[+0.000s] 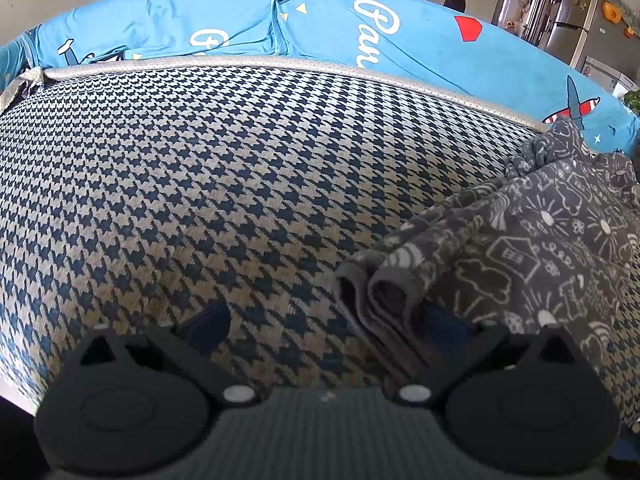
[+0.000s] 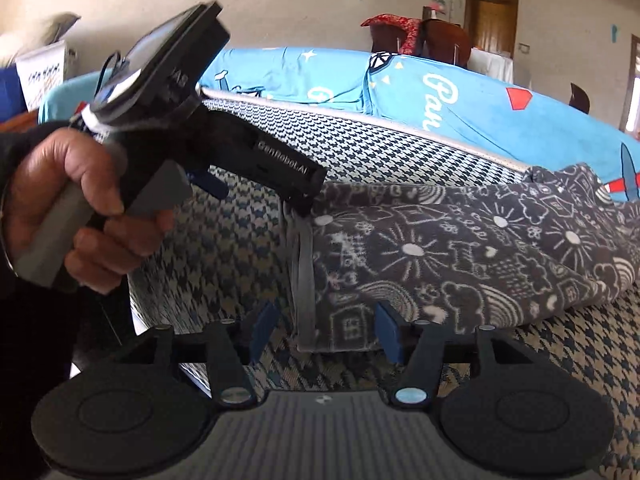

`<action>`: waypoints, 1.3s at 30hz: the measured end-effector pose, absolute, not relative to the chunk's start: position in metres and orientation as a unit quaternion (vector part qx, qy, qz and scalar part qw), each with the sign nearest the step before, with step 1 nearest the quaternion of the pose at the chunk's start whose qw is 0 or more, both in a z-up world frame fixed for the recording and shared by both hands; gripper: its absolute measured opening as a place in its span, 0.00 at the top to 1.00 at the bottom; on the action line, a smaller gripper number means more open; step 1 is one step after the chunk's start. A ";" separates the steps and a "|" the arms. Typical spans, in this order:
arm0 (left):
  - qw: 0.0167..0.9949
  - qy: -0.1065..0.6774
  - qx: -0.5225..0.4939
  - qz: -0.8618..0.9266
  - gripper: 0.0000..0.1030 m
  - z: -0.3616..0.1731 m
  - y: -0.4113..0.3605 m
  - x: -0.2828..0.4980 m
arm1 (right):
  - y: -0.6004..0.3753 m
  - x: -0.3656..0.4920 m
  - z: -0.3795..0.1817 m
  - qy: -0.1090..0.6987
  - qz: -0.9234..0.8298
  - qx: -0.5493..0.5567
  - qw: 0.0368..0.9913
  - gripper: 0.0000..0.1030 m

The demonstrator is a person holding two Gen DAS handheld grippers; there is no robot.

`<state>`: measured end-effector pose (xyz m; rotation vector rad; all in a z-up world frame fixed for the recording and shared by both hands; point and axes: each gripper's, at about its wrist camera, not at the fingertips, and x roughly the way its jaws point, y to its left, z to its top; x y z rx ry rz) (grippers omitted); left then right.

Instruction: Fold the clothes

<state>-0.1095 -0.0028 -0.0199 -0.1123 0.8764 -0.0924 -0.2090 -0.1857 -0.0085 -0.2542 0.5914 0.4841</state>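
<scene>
Both your grippers, left (image 1: 324,320) and right (image 2: 326,332), spread apart at the folded grey garment's (image 2: 460,256) edge on the houndstooth mattress (image 1: 220,184).

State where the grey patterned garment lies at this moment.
The grey patterned garment lies folded on the houndstooth cushion, right of centre in both views, before the blue sheet.

left wrist: low, close over houndstooth cover (image 1: 200,184) | right wrist: low, facing bedding (both share it)
</scene>
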 end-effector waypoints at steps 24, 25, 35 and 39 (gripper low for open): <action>0.891 0.434 -0.112 -0.072 0.00 -0.018 0.016 -0.109 | -0.148 -0.209 -0.051 0.253 0.184 -0.329 0.891 0.33; 0.890 0.436 -0.115 -0.075 0.00 -0.018 0.016 -0.109 | -0.148 -0.209 -0.051 0.251 0.183 -0.330 0.891 0.33; 0.864 0.457 -0.157 -0.144 0.00 -0.021 0.007 -0.108 | -0.173 -0.197 -0.020 0.249 0.190 -0.191 0.930 0.70; 0.848 0.465 -0.180 -0.181 0.00 -0.022 0.004 -0.108 | -0.189 -0.191 -0.008 0.257 0.184 -0.120 0.941 0.76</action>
